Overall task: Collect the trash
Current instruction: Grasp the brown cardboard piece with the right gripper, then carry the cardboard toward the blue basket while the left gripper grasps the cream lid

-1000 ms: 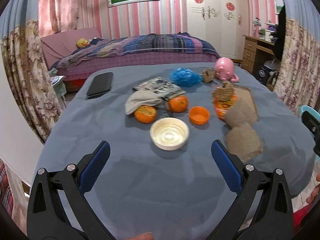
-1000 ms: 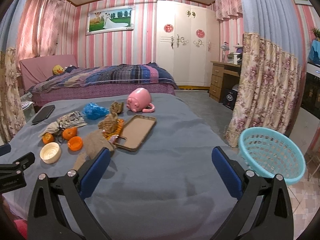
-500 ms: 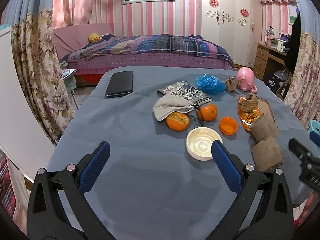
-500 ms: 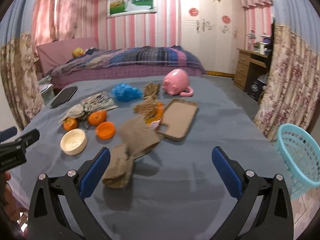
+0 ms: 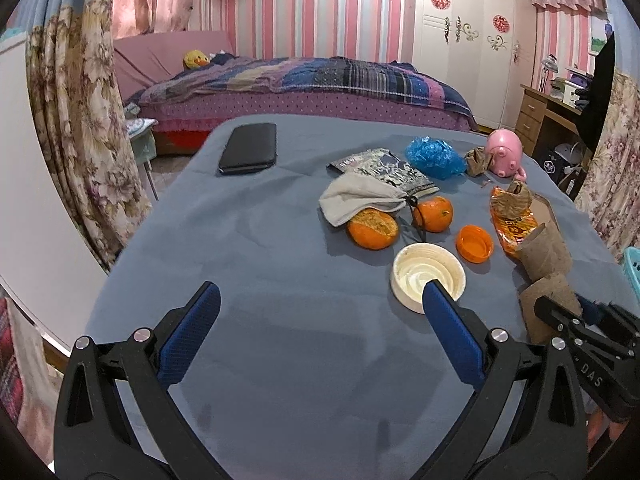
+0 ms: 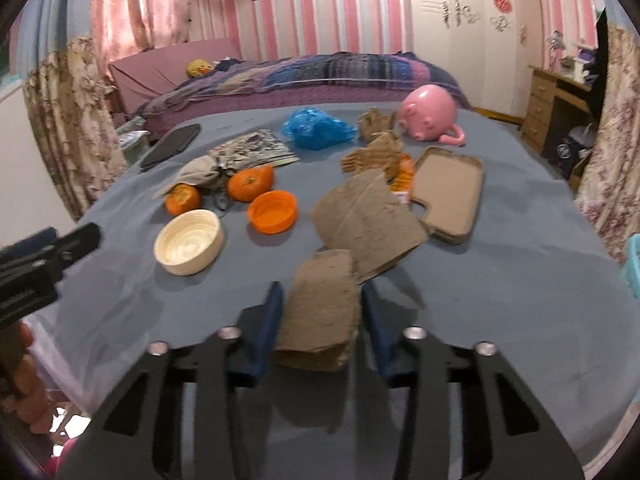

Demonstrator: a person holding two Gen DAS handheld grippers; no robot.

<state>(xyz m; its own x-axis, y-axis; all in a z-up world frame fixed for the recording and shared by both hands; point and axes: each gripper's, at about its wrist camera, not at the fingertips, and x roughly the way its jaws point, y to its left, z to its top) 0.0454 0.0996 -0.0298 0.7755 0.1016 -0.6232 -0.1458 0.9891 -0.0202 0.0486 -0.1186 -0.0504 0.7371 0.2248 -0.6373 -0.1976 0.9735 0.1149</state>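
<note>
The right gripper [image 6: 320, 308] has just been closing; its blue pads now flank a flattened brown cardboard tube [image 6: 322, 312] lying on the blue-grey table [image 6: 500, 300], with little or no gap on either side. Whether the pads press it cannot be told for certain. A second, larger cardboard piece [image 6: 368, 224] lies just beyond it at 12 o'clock, touching it.

The left gripper [image 5: 316, 304] stands wide with nothing between the pads, hovering over bare cloth; its right finger overlaps the near rim of the cream lid in that view.

Containers:
- Cream lid [image 6: 189, 242], open side up, at 10 o'clock from the held tube: nothing in it.
- Orange cap [image 6: 273, 211], open side up, beside it: nothing in it.
- Tan phone case [image 6: 448, 192], hollow side up, at 1 o'clock: nothing in it.
- Pink pig mug [image 6: 430, 114], on its side at the far edge; interior not visible.
- Turquoise basket [image 6: 633, 264], only its rim at the right edge; contents cannot be told.

Other trash: blue plastic bag [image 6: 316, 128], orange wrapper [image 5: 512, 224] and crumpled brown paper [image 6: 376, 156] at 12 o'clock. Two oranges [image 6: 251, 182] sit beside a grey pouch [image 6: 198, 172].
</note>
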